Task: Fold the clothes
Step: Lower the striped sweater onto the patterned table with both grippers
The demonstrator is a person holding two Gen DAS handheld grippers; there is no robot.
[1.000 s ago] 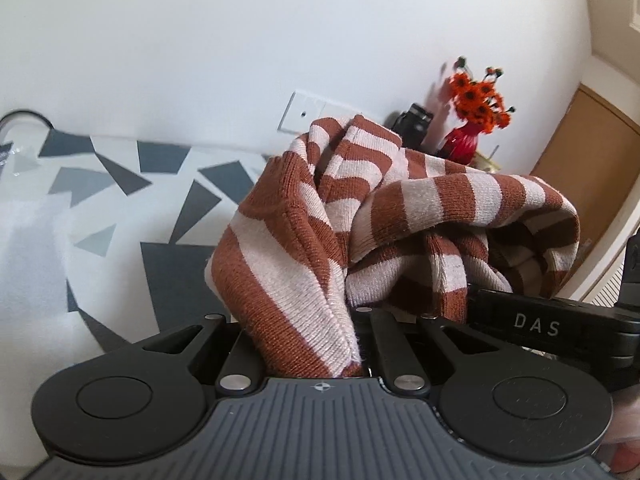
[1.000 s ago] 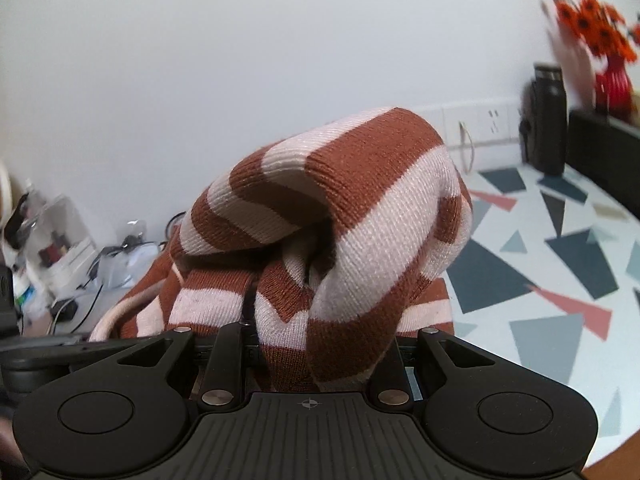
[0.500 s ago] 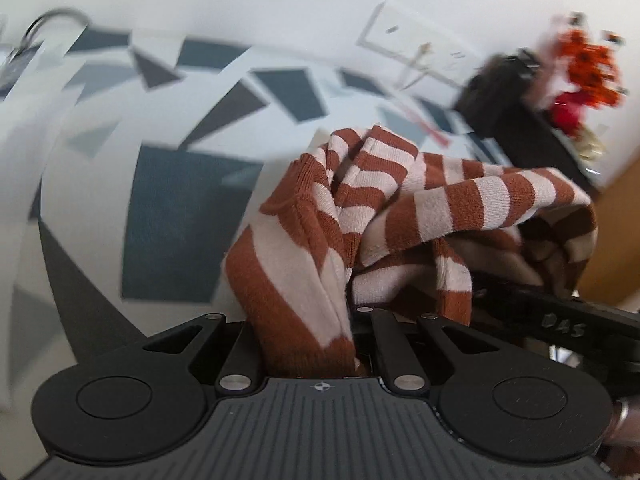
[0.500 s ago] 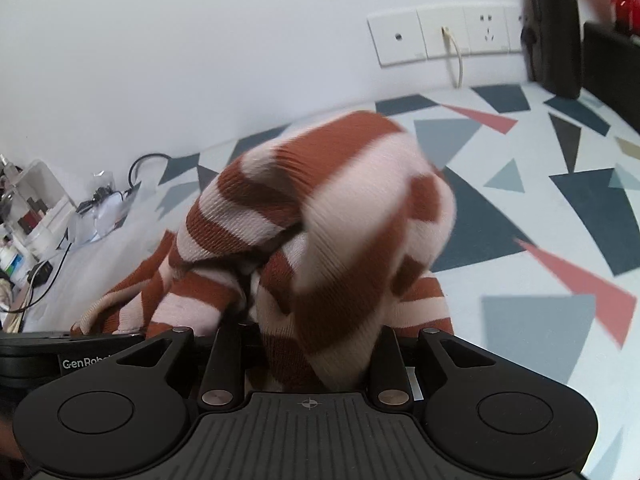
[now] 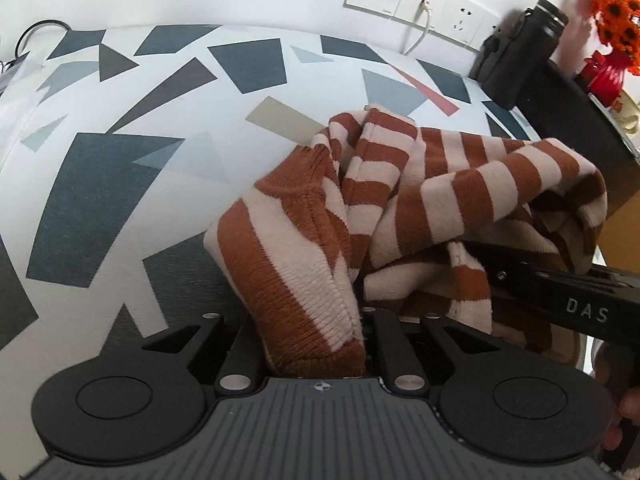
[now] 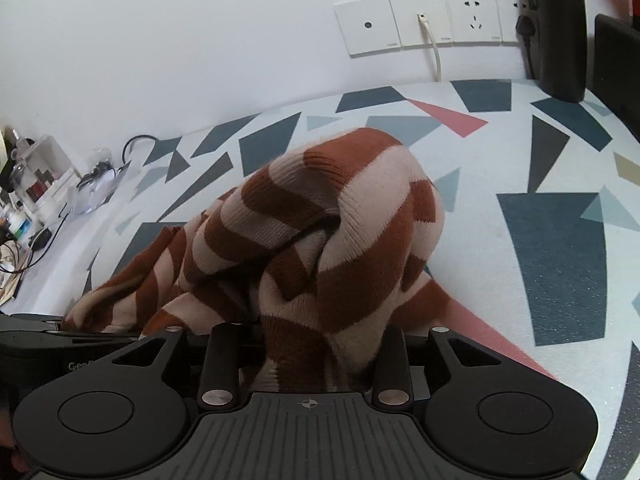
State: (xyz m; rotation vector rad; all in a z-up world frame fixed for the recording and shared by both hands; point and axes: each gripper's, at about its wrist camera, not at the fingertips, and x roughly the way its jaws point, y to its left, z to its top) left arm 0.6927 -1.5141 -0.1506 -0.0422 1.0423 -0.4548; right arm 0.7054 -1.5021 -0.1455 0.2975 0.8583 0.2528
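The striped sweater hangs bunched between both grippers above the patterned table, its length running left to right from one to the other. The left gripper is clamped on a fold directly in its jaws. The right gripper has knit between jaws that are opening, so its end looks likely to drop first

Striped brown-and-cream sweater, bunched between the opening jaws of the right gripper, above patterned tabletop; wall sockets behind.
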